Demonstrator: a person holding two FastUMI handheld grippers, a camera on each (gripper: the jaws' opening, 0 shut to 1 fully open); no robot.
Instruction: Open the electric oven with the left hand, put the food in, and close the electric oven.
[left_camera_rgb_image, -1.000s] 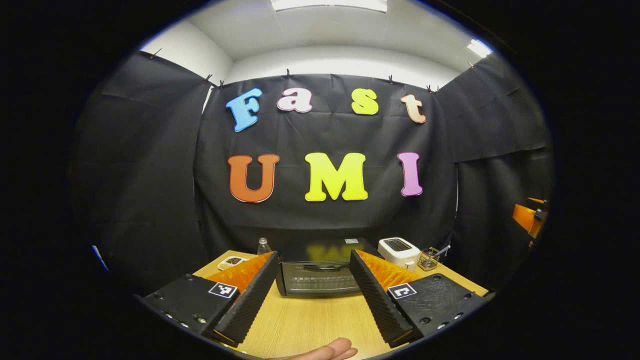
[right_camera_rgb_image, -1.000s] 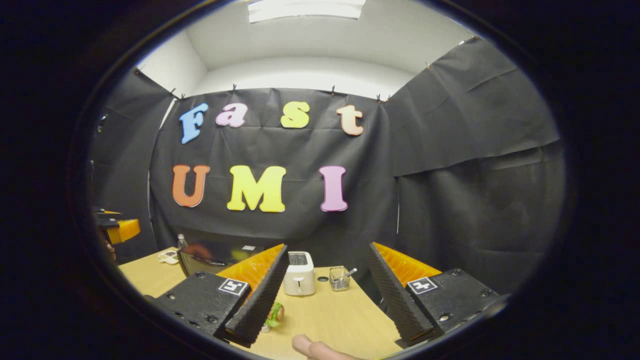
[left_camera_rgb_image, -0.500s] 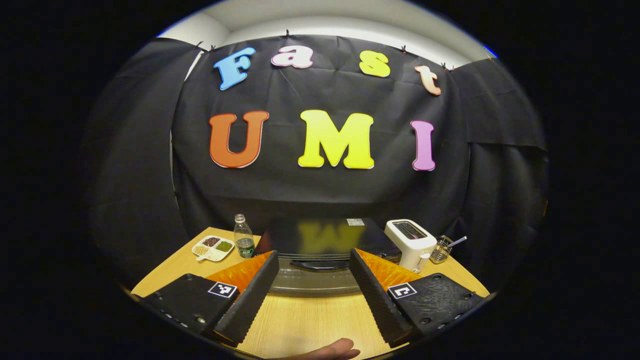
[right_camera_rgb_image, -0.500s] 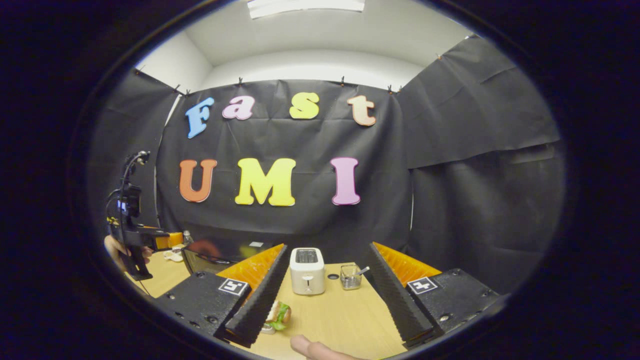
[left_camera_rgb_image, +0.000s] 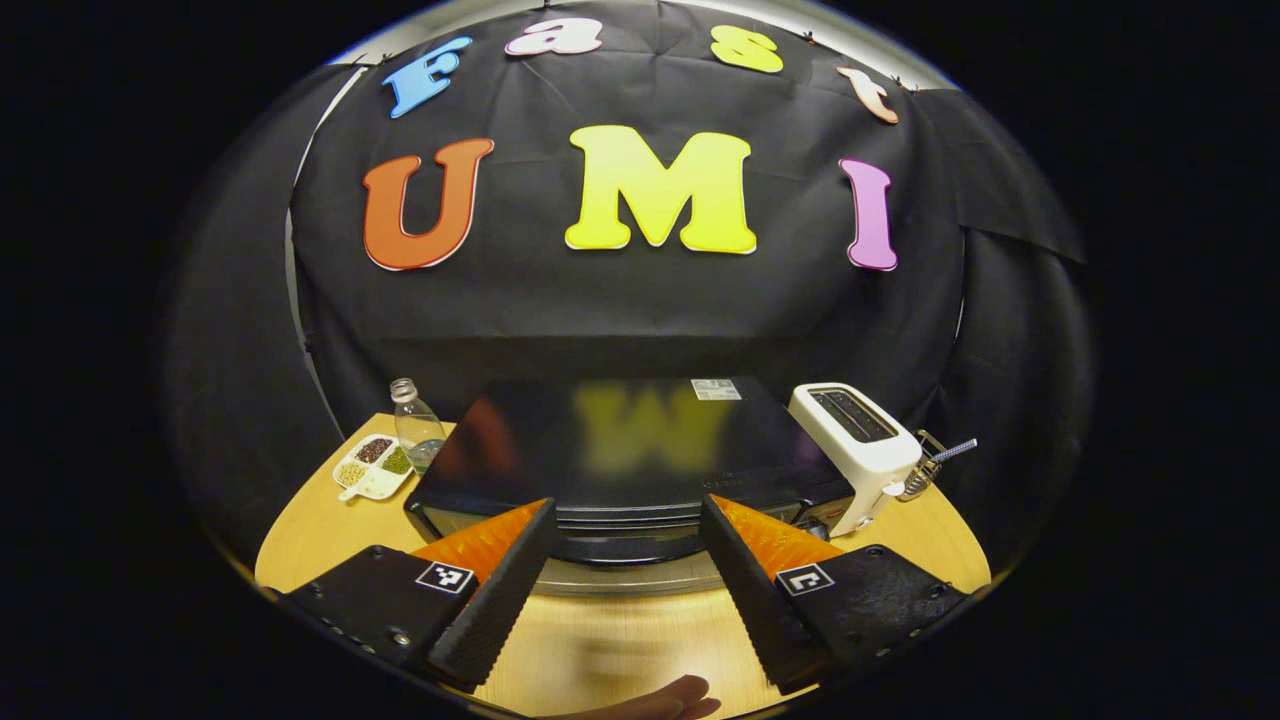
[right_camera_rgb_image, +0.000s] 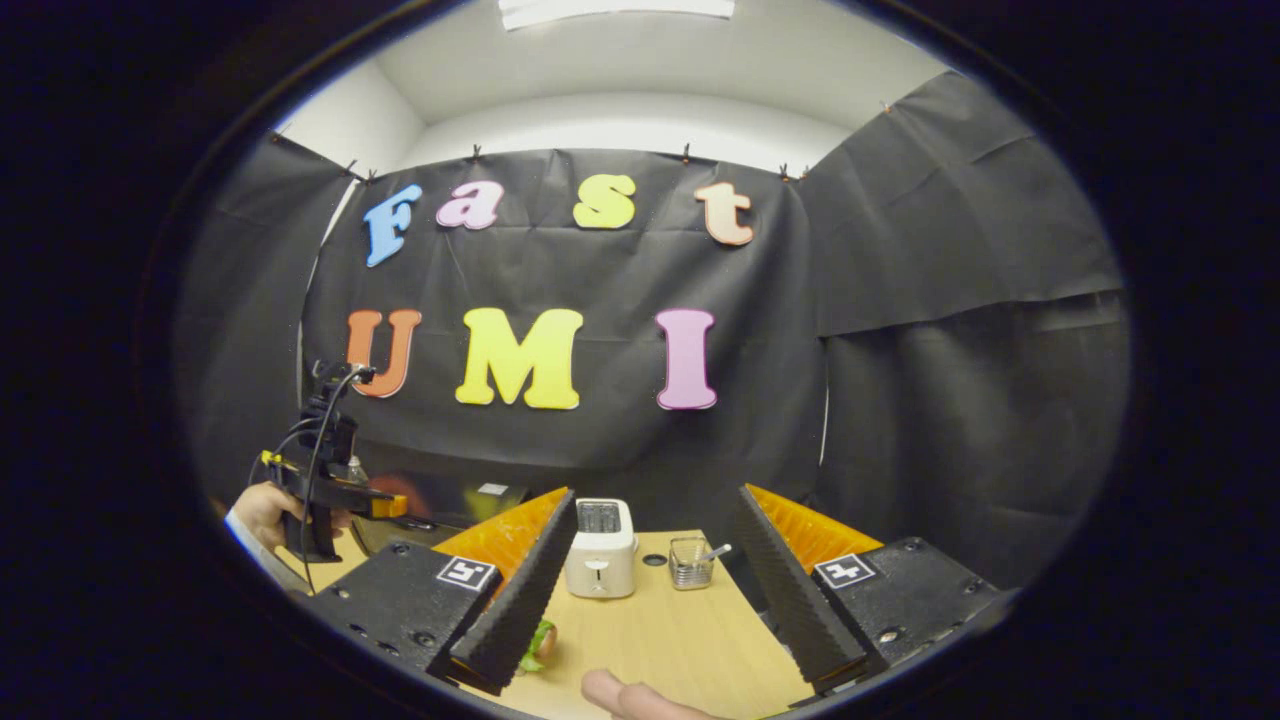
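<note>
The black electric oven (left_camera_rgb_image: 620, 450) stands in the middle of the table with its door closed. Its curved handle (left_camera_rgb_image: 625, 548) lies just beyond my left gripper (left_camera_rgb_image: 626, 505), which is open and empty, one finger to each side of the handle. The food, a sandwich with green lettuce (right_camera_rgb_image: 537, 645), lies on the table, half hidden behind one finger of my right gripper (right_camera_rgb_image: 655, 495), which is open and empty. In the right gripper view a hand (right_camera_rgb_image: 262, 510) holds the left gripper (right_camera_rgb_image: 330, 490) in front of the oven (right_camera_rgb_image: 440, 500).
A white toaster (left_camera_rgb_image: 850, 450) stands right of the oven, with a wire cup (left_camera_rgb_image: 925, 470) holding a utensil beyond it. A clear bottle (left_camera_rgb_image: 415, 435) and a sectioned dish (left_camera_rgb_image: 372, 467) sit to the oven's left. The wooden table (left_camera_rgb_image: 600, 650) runs below the fingers.
My left gripper has moved forward and tilted down toward the oven's front, so the oven looms larger. The right gripper has shifted slightly; the sandwich sits lower behind its finger.
</note>
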